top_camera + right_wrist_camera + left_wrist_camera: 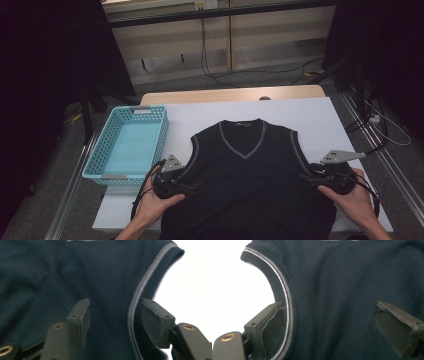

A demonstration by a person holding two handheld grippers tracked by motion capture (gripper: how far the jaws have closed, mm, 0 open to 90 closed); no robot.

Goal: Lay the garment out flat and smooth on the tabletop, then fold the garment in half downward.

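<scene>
A dark sleeveless V-neck vest (250,175) with grey trim lies flat on the white table (320,120), neck pointing away from me. My left gripper (189,186) is at the vest's left armhole. In the left gripper view its jaws (328,307) stand wide apart over the vest (332,277), with the trimmed armhole edge by one pad. My right gripper (306,179) is at the right armhole. There its jaws (116,302) are apart above the vest (50,277), the trim running between them without being pinched.
An empty light-blue plastic basket (127,145) stands at the table's left edge, just beyond my left hand. Bare white tabletop lies past the vest's neck. Cables trail on the floor behind the table, and dark curtains hang at both sides.
</scene>
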